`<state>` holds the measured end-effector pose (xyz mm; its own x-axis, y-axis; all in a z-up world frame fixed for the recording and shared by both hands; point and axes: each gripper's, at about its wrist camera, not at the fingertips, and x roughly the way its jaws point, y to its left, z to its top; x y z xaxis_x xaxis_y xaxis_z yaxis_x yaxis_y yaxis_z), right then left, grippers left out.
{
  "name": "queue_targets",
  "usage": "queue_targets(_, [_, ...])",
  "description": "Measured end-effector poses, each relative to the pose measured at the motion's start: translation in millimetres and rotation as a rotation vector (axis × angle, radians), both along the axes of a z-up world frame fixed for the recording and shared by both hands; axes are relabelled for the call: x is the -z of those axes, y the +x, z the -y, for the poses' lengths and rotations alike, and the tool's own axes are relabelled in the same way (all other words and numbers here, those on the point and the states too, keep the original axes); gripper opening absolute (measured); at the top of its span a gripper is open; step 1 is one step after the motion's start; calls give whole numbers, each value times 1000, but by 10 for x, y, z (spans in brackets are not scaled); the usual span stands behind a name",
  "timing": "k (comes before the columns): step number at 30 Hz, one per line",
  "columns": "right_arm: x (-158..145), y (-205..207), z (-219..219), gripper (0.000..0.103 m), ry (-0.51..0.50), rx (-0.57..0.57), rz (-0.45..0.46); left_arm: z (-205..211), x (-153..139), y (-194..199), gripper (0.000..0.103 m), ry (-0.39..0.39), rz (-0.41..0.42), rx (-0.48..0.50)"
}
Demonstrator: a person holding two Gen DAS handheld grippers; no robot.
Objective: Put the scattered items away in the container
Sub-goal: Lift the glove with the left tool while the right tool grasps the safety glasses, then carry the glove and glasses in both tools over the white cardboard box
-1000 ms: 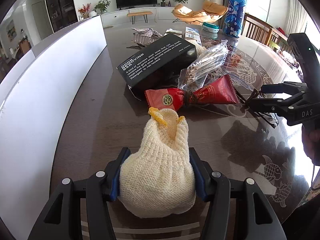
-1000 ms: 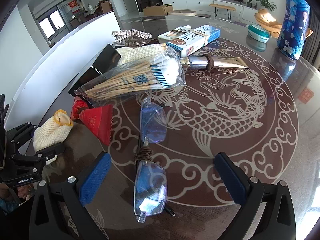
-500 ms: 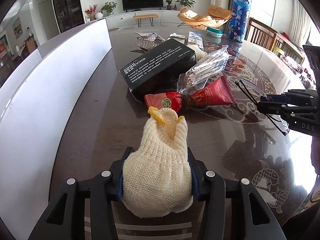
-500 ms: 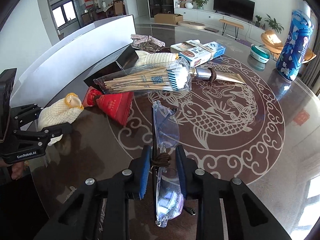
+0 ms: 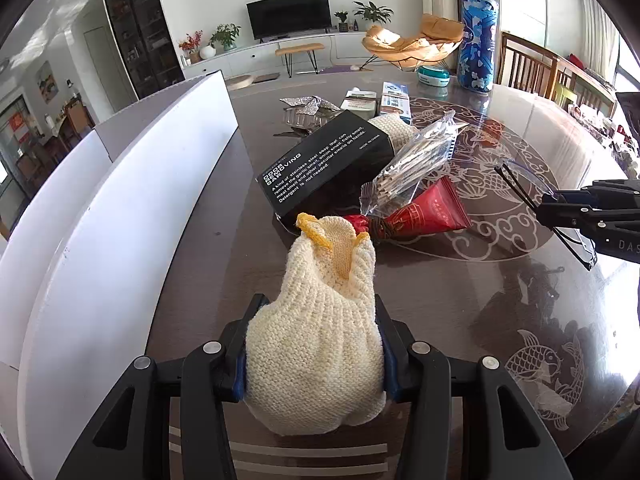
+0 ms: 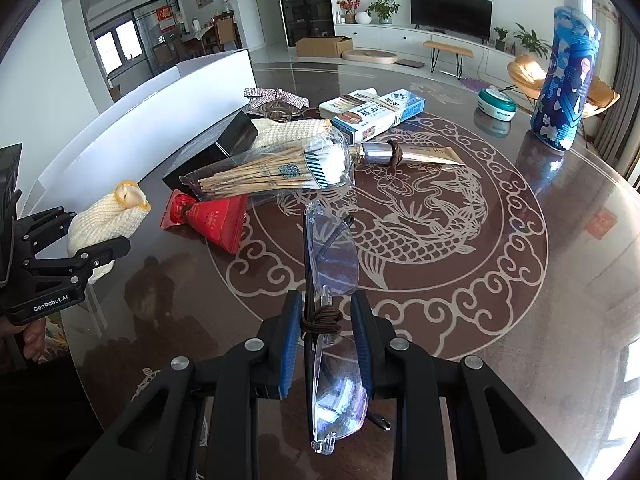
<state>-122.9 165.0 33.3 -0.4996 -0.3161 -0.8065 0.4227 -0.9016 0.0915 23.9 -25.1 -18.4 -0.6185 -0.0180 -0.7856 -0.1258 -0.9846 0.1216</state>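
Observation:
A cream knitted glove [image 5: 328, 264] with a yellow cuff sits between the blue pads of my left gripper [image 5: 318, 320], which is shut on it just above the dark table. The glove's cuff points away towards the pile. In the right wrist view my right gripper [image 6: 326, 300] is shut on folded clear glasses [image 6: 334, 256] bound with a brown band, lifted off the tabletop. The glasses [image 5: 524, 196] also show at the right of the left wrist view. The white container [image 5: 120, 208] runs along the table's left side, beside the left gripper.
A pile lies mid-table: black box [image 5: 320, 164], bag of wooden swabs [image 5: 416, 164], red tube [image 5: 420, 216], gold tube [image 6: 416, 154], boxed tubes [image 6: 380, 112], foil blister packs [image 6: 276, 96]. A blue bottle [image 6: 564, 76] and a green tin [image 6: 496, 102] stand far right.
My right gripper went from wide open to shut on the glasses and raised them off the table. The left gripper squeezed the glove tighter and lifted it slightly.

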Motion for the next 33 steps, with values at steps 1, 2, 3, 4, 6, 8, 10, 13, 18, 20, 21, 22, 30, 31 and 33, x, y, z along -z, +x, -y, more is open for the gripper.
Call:
queue_targets(1, [15,2,-1,26,0,2,2,0,-3,4,49,0,0,0])
queue_targets(2, [28,6,0,26,1,3,5,2,-5,4,49,2,0,-1])
queue_targets(3, [38,13,1,26,1,4,6,9,-7,13,49,5,0,-2])
queue_targets(4, [49,20,7,26,2,4,7,17,-10,27,49,8,0,-3])
queue_targets(6, [61,31,18,26,4,4,9,44,-32,44,49,21,0,-6])
queue_targets(8, [59,39,44,26,5,3,7,92,-78,62,49,45,-3,-10])
queue_targets(10, [33,50,71,26,2,3,-4,158,-144,83,49,71,-11,-18])
queue_targets(13, [-27,54,105,26,-20,6,-21,265,-257,100,49,101,-20,-32])
queue_targets(18, [-160,-19,205,26,-28,-17,-47,446,-456,108,49,137,-34,-61])
queue_targets(20, [-230,-57,266,26,-24,-29,-61,491,-524,118,49,150,-46,-74])
queue_targets(21, [-272,-75,298,26,-23,-37,-69,518,-556,121,49,160,-51,-80])
queue_targets(22, [-317,-91,332,26,-21,-45,-78,546,-587,122,49,170,-55,-84])
queue_targets(30, [-653,-250,746,26,-5,-120,-148,852,-852,182,49,182,-95,-124])
queue_targets(31, [-686,-278,820,26,-6,-131,-153,920,-895,189,49,185,-102,-134])
queue_targets(33, [-779,-342,1013,26,-6,-162,-166,1077,-978,202,49,190,-116,-157])
